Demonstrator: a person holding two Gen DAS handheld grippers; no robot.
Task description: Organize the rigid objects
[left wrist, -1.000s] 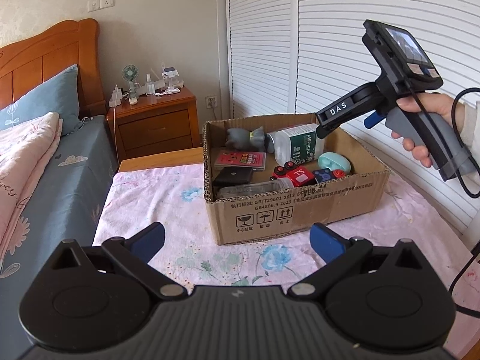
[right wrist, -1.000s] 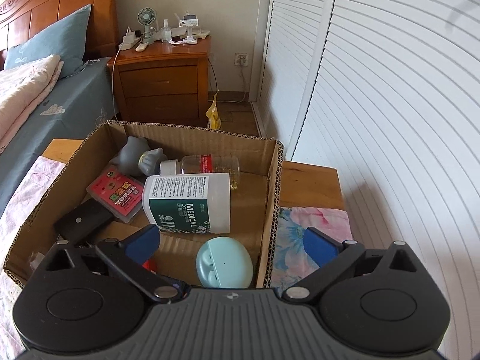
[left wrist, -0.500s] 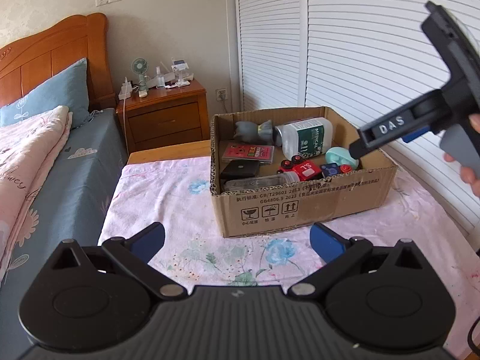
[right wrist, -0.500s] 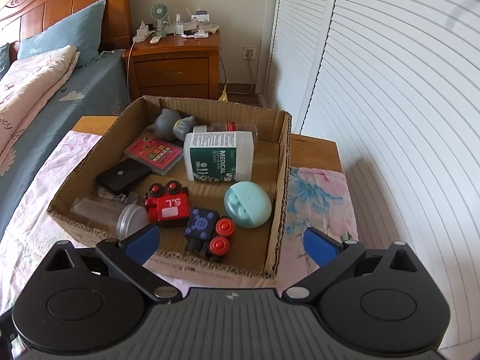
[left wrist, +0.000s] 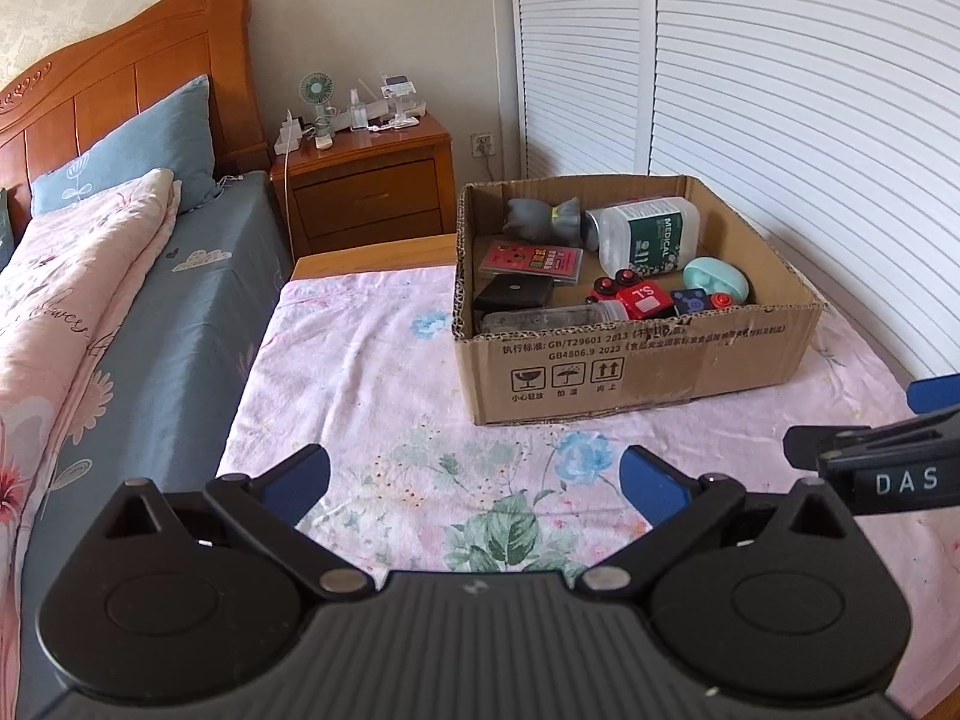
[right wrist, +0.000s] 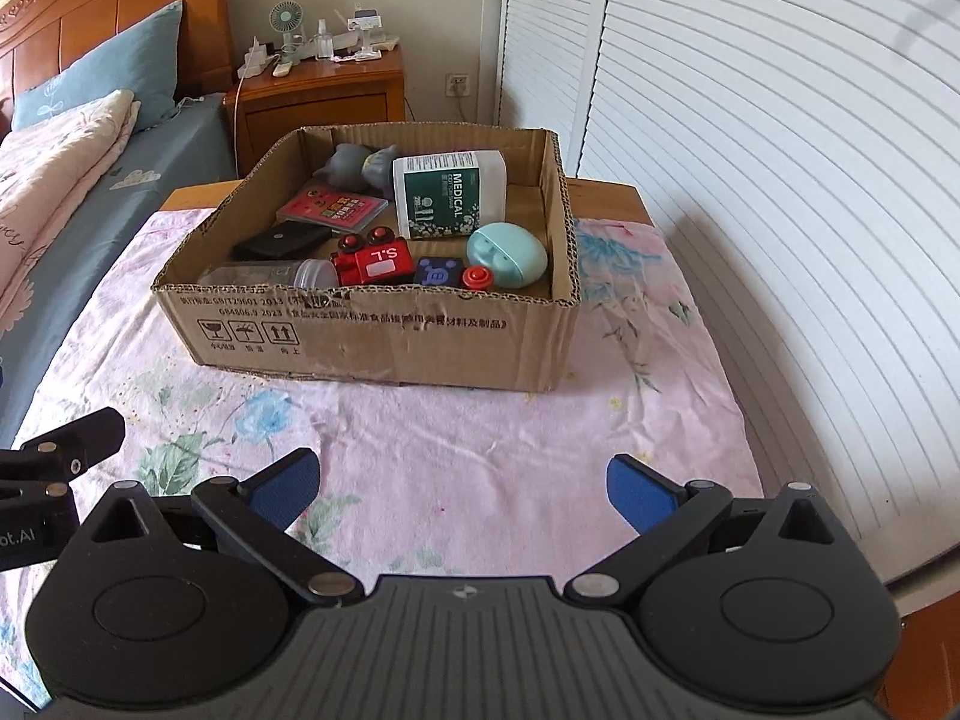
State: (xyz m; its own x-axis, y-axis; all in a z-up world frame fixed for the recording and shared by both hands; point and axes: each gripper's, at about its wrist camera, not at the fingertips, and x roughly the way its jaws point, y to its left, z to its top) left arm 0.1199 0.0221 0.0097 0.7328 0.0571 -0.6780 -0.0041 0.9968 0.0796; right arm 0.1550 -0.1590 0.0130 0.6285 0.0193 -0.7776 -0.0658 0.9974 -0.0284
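A cardboard box (left wrist: 636, 372) (right wrist: 384, 342) stands on a table with a pink floral cloth (left wrist: 372, 396) (right wrist: 480, 450). Inside lie a white medical bottle (left wrist: 651, 234) (right wrist: 453, 195), a mint oval case (left wrist: 714, 279) (right wrist: 507, 255), a red toy car (left wrist: 636, 297) (right wrist: 375, 258), a blue block with red knobs (right wrist: 447, 273), a clear jar (right wrist: 276, 273), a black case (left wrist: 513, 294) (right wrist: 282, 240), a red card pack (left wrist: 531, 258) (right wrist: 333, 207) and a grey figure (left wrist: 540, 216) (right wrist: 360, 165). My left gripper (left wrist: 477, 477) and right gripper (right wrist: 462, 483) both stand open and empty, well in front of the box.
A bed with blue sheet and pink quilt (left wrist: 78, 300) runs along the left. A wooden nightstand (left wrist: 366, 180) with a small fan and bottles stands behind. White louvred doors (left wrist: 780, 90) close the right side. The other gripper's body (left wrist: 882, 468) shows at the right edge.
Both grippers have pulled back and down from the box. The right gripper, earlier over the box, now sits low beside the left one. Box contents have not moved.
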